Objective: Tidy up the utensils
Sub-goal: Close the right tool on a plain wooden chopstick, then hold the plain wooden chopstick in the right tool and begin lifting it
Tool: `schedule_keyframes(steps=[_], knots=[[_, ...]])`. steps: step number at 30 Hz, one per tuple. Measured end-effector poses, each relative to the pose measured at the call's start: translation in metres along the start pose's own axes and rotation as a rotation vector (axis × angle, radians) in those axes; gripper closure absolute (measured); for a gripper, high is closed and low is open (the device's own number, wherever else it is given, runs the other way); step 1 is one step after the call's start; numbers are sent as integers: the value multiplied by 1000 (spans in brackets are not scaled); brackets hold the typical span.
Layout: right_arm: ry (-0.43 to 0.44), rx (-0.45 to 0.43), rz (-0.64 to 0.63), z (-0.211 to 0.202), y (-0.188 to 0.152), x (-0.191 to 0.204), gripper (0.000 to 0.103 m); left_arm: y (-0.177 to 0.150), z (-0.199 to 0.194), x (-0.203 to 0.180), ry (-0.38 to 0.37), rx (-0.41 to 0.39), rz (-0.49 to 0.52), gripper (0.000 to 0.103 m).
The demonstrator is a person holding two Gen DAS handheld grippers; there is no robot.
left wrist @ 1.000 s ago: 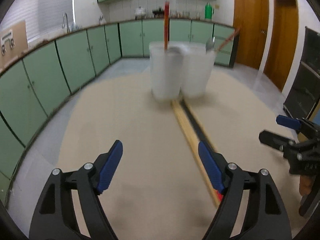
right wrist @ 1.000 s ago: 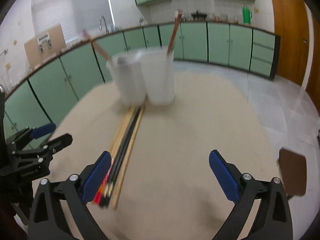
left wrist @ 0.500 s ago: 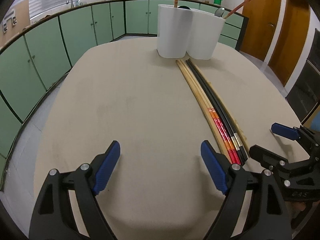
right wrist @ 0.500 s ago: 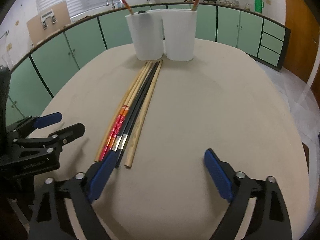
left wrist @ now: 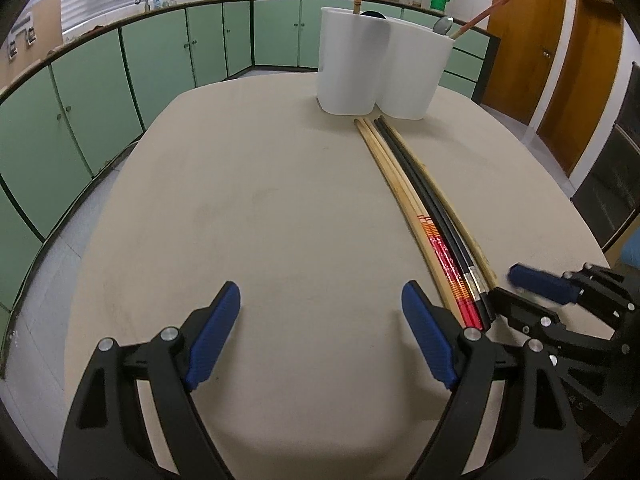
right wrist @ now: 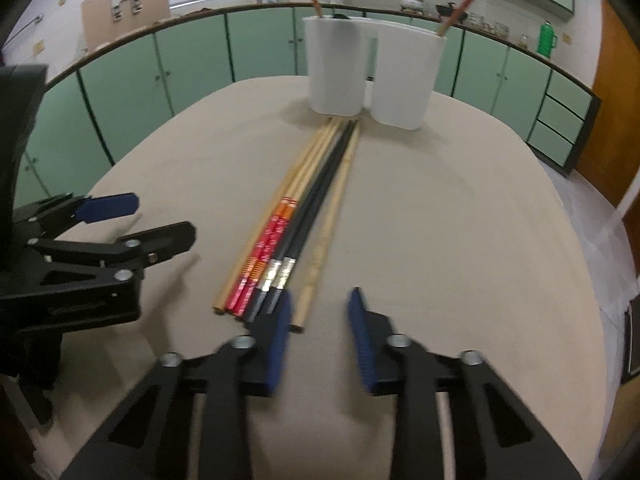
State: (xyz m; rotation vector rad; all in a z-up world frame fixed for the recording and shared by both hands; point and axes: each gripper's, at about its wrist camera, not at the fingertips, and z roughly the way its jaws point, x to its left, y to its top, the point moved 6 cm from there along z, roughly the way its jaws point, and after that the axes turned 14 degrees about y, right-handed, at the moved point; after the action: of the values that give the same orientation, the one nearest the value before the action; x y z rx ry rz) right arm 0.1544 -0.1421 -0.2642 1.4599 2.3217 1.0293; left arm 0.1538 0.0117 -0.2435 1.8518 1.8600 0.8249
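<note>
The left hand-held gripper [left wrist: 320,334] hovers wide open over the bare beige tabletop [left wrist: 248,216]. A bundle of chopsticks [left wrist: 424,216] lies just right of it, running toward two white holders [left wrist: 384,72]. At the right edge, the right hand-held gripper [left wrist: 505,285] is closing at the chopsticks' near ends.

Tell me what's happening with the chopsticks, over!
Left gripper open, empty. Right gripper closing at the plain chopstick, not yet pinched. Other chopsticks lie alongside. Holder ahead, path open.
</note>
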Motion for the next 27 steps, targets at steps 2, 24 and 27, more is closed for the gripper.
schedule_keyframes(steps=[2, 24, 27], knots=[[12, 2, -8, 1, 0, 2, 93, 0, 0, -1, -3, 0, 2, 22], [-17, -32, 112, -22, -14, -45, 96, -11, -3, -41, -38, 30, 53, 22], [-11, -35, 117, -22, -14, -46, 96, -12, -3, -39, -33, 29, 50, 22]])
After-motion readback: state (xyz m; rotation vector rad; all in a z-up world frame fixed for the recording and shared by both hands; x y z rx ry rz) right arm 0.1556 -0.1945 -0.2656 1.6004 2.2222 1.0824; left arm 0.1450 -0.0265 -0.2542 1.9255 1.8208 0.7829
